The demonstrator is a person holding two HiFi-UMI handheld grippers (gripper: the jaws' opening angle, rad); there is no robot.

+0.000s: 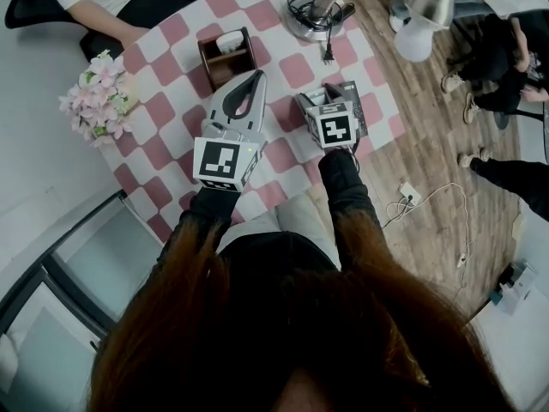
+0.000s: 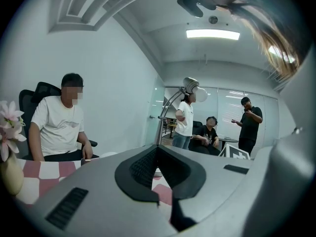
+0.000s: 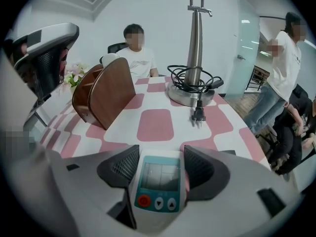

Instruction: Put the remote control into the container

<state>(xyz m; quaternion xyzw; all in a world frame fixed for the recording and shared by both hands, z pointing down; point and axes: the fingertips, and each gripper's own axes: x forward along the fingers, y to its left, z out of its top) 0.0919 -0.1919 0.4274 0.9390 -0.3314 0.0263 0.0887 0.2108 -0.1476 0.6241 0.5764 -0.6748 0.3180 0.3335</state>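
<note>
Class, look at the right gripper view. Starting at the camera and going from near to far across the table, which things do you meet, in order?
remote control → plug → lamp base → seated person

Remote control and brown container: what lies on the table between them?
Only bare checked tablecloth separates remote control and container, in the right gripper view.
</note>
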